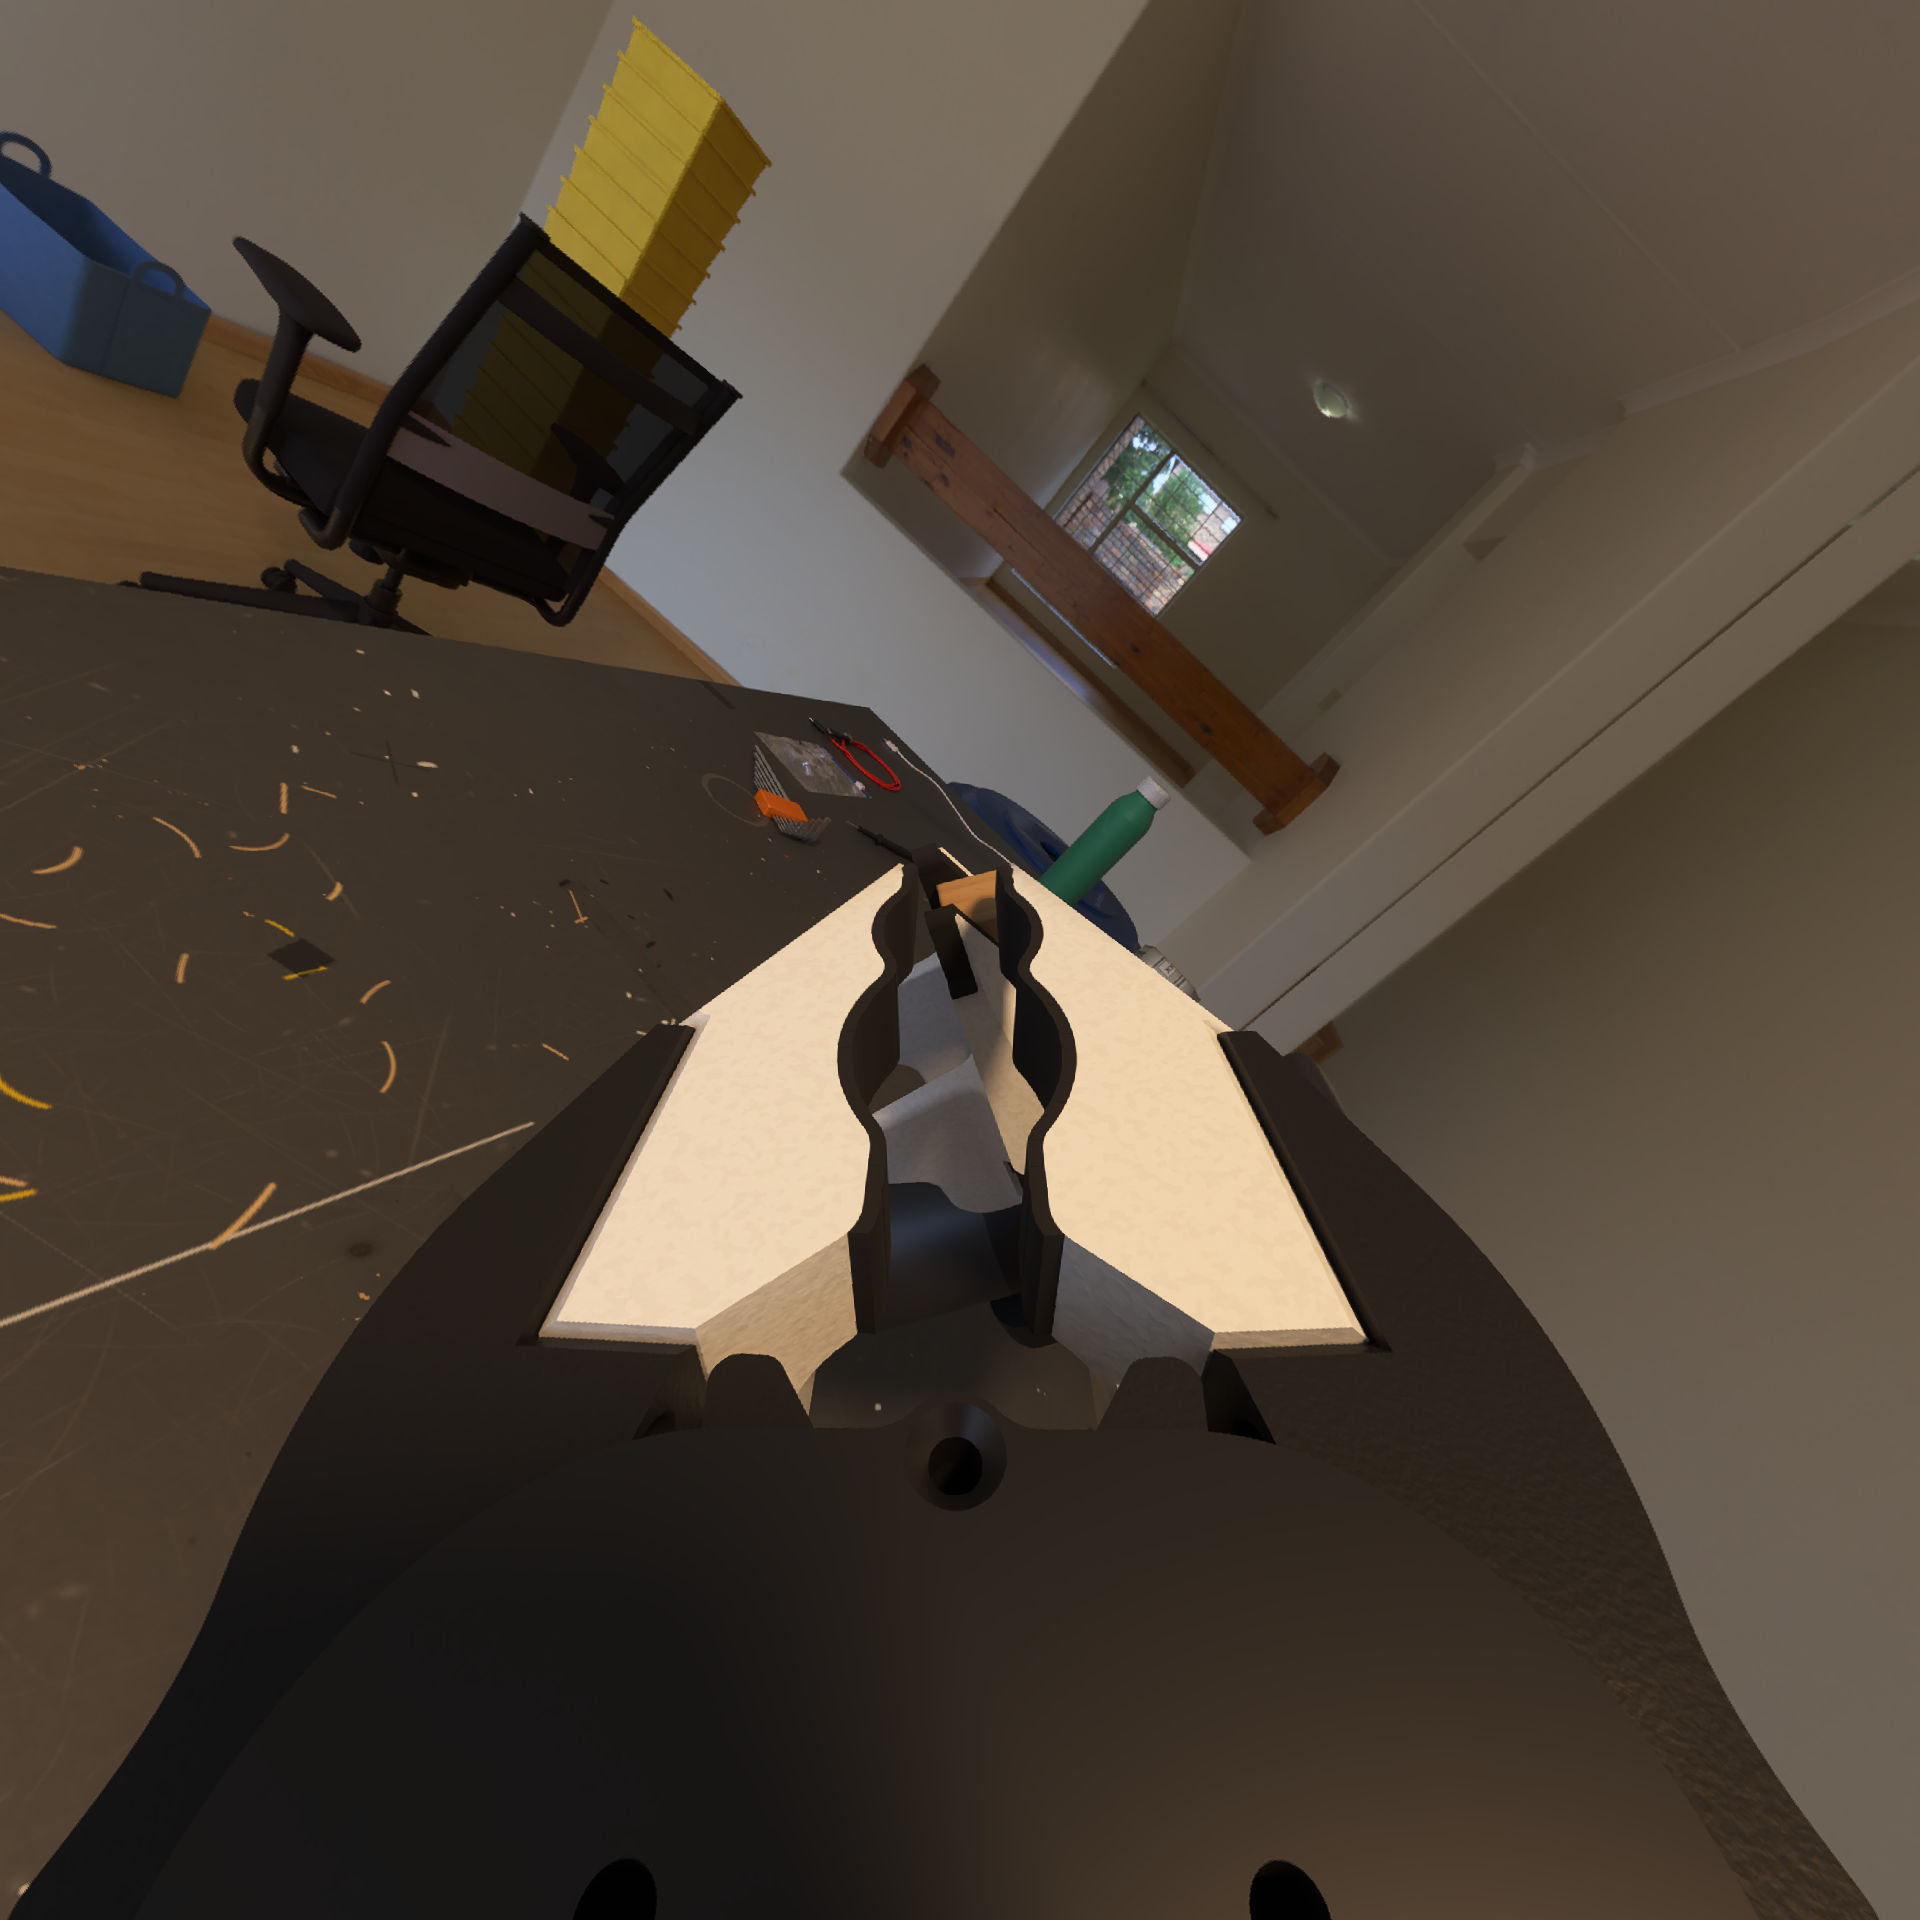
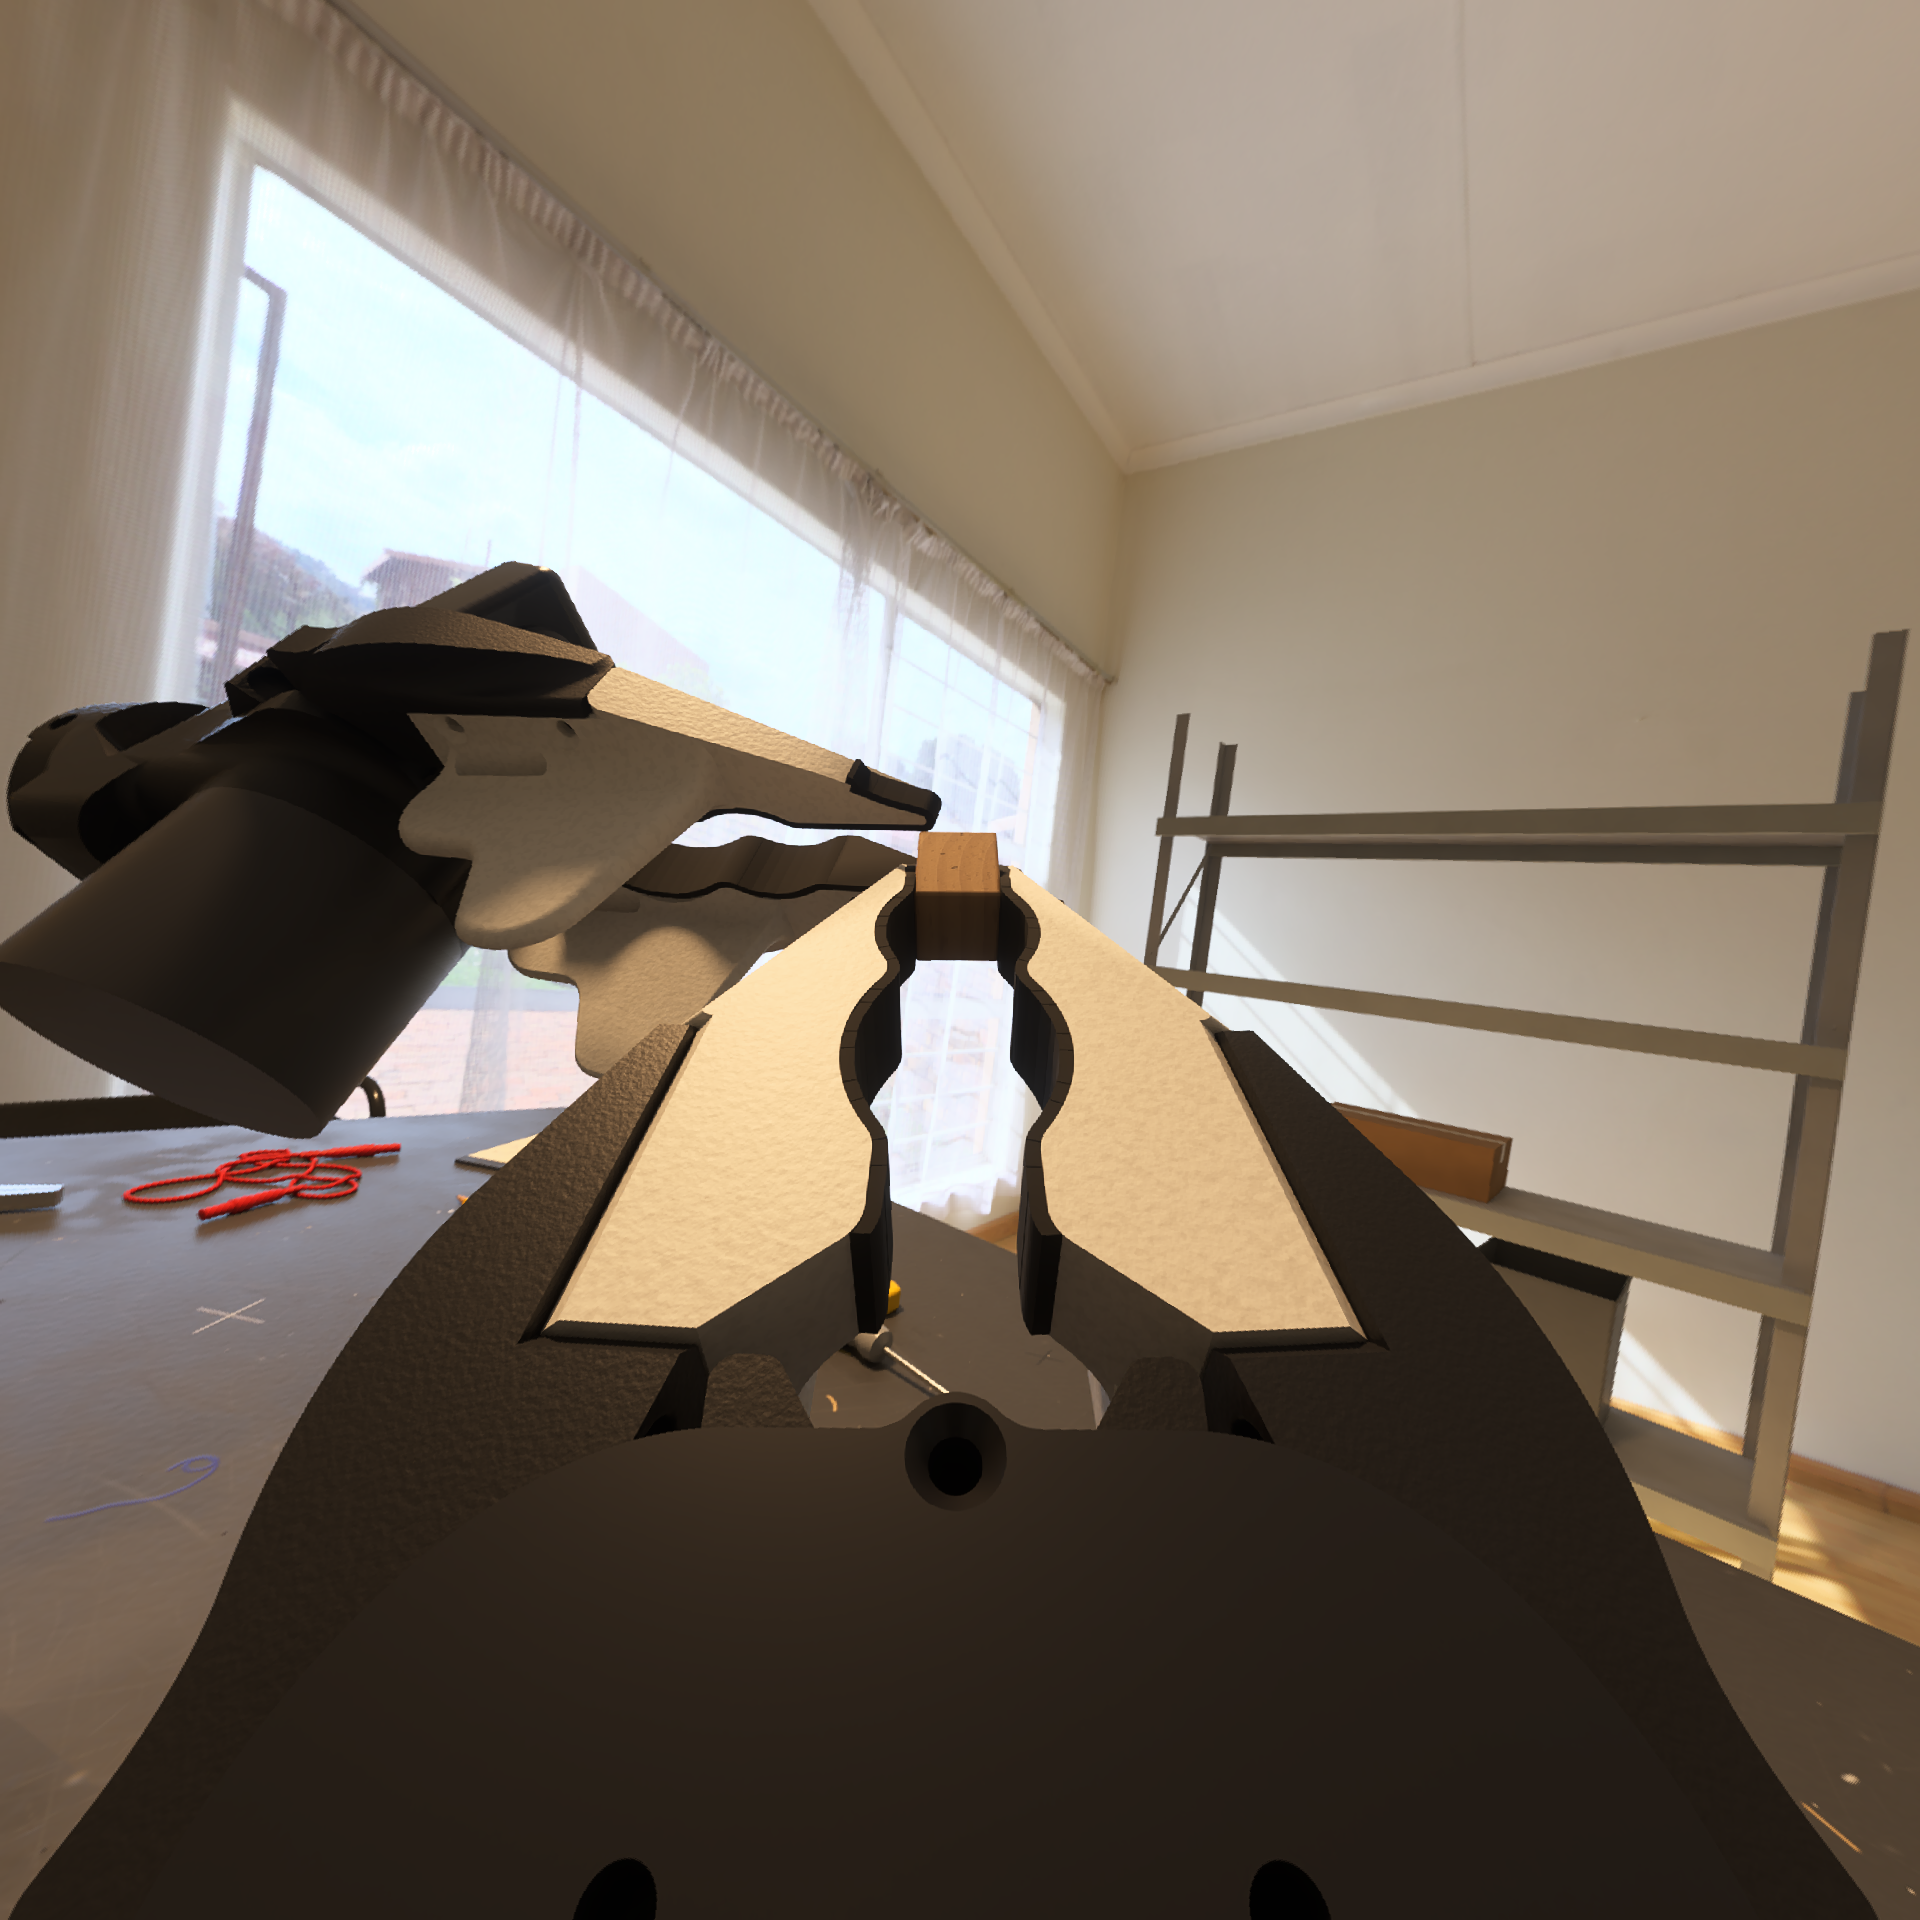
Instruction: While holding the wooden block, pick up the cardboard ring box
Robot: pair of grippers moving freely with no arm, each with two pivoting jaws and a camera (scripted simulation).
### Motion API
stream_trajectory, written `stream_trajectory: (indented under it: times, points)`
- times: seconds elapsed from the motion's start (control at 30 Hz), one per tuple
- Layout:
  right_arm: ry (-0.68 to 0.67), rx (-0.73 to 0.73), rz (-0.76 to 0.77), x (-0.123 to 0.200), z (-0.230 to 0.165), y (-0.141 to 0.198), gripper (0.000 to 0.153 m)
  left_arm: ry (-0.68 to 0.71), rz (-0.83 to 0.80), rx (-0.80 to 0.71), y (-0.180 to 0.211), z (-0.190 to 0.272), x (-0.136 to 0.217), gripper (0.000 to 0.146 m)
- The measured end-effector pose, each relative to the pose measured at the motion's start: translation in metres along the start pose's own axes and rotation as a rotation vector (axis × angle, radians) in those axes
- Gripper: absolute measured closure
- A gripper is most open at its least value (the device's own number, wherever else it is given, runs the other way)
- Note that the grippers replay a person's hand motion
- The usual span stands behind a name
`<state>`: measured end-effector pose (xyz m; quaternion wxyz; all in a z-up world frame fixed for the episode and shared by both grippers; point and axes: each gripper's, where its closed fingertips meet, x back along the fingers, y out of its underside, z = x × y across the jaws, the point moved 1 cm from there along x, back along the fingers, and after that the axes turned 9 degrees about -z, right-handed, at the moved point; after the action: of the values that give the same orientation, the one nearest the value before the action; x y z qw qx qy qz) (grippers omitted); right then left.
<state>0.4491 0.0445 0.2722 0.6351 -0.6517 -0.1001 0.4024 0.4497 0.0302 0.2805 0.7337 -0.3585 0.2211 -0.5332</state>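
Note:
The wooden block point(image 2: 957, 904) is a small tan cube held up in the air above the table. My right gripper point(image 2: 957, 883) is shut on it at the fingertips. My left gripper point(image 2: 914, 831) comes in from the left, with its upper fingertip on the block's top. In the left wrist view the block point(image 1: 968, 894) sits between the narrow-set tips of the left gripper point(image 1: 958, 881), and a dark finger pad point(image 1: 951, 951) of the right gripper shows just below it. No cardboard ring box shows in either view.
A dark scratched table point(image 1: 312, 935) lies below. A red cable point(image 2: 260, 1179), an orange part point(image 1: 779, 805) and a green bottle point(image 1: 1101, 842) are near its far end. An office chair point(image 1: 447, 447), yellow bins point(image 1: 665, 177) and a metal shelf point(image 2: 1558, 1039) stand around it.

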Motion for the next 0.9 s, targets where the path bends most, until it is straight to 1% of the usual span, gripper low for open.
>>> stream_trajectory:
  times: [0.1,0.17,0.2,0.23,0.27,0.33,0.37,0.43,0.47,0.5,0.53,0.57,0.63,0.73,0.8,0.83,0.9]
  points:
    - [-0.036,0.007,-0.012,-0.001,-0.002,-0.002,0.139,0.005,0.004,-0.021,-0.001,0.001,0.003,0.130]
    - [-0.057,0.034,-0.004,0.001,-0.002,-0.006,0.139,0.000,0.000,-0.056,-0.002,-0.001,0.014,0.129]
    - [-0.062,0.045,-0.003,0.003,-0.001,-0.009,0.139,-0.052,0.005,-0.078,-0.002,-0.010,0.025,0.122]
    - [-0.068,0.050,-0.006,0.005,0.002,-0.011,0.139,-0.152,0.013,-0.108,-0.002,-0.027,0.041,0.110]
    - [-0.070,0.048,-0.015,0.007,0.007,-0.011,0.139,-0.295,0.016,-0.136,0.002,-0.050,0.057,0.103]
    - [-0.078,0.020,-0.023,0.011,0.017,-0.010,0.139,-0.603,-0.013,-0.172,0.019,-0.101,0.084,0.097]
    - [-0.090,-0.006,-0.020,0.012,0.020,-0.008,0.139,-0.709,-0.070,-0.181,0.033,-0.125,0.089,0.092]
    - [-0.098,-0.045,-0.034,0.013,0.025,-0.001,0.139,-0.864,-0.238,-0.180,0.061,-0.167,0.091,0.086]
    - [-0.104,-0.049,-0.045,0.012,0.026,0.003,0.139,-0.929,-0.310,-0.183,0.071,-0.183,0.091,0.084]
    - [-0.111,-0.047,-0.060,0.012,0.025,0.007,0.139,-0.974,-0.366,-0.192,0.079,-0.197,0.091,0.078]
    - [-0.116,-0.039,-0.074,0.011,0.025,0.010,0.139,-1.010,-0.412,-0.203,0.086,-0.207,0.091,0.071]
    - [-0.120,-0.028,-0.085,0.011,0.024,0.012,0.139,-1.043,-0.442,-0.213,0.090,-0.216,0.092,0.067]
    - [-0.119,-0.019,-0.099,0.012,0.025,0.015,0.139,-1.075,-0.480,-0.198,0.097,-0.229,0.097,0.067]
    - [-0.130,-0.047,-0.115,0.012,0.026,0.019,0.139,-1.060,-0.493,-0.144,0.103,-0.240,0.103,0.068]
    - [-0.130,-0.056,-0.126,0.012,0.027,0.022,0.139,-0.988,-0.523,-0.087,0.112,-0.241,0.099,0.064]
    - [-0.133,-0.058,-0.133,0.012,0.028,0.023,0.139,-0.974,-0.542,-0.077,0.117,-0.242,0.098,0.062]
    - [-0.135,-0.063,-0.145,0.011,0.028,0.026,0.139,-1.000,-0.602,-0.111,0.126,-0.246,0.098,0.061]
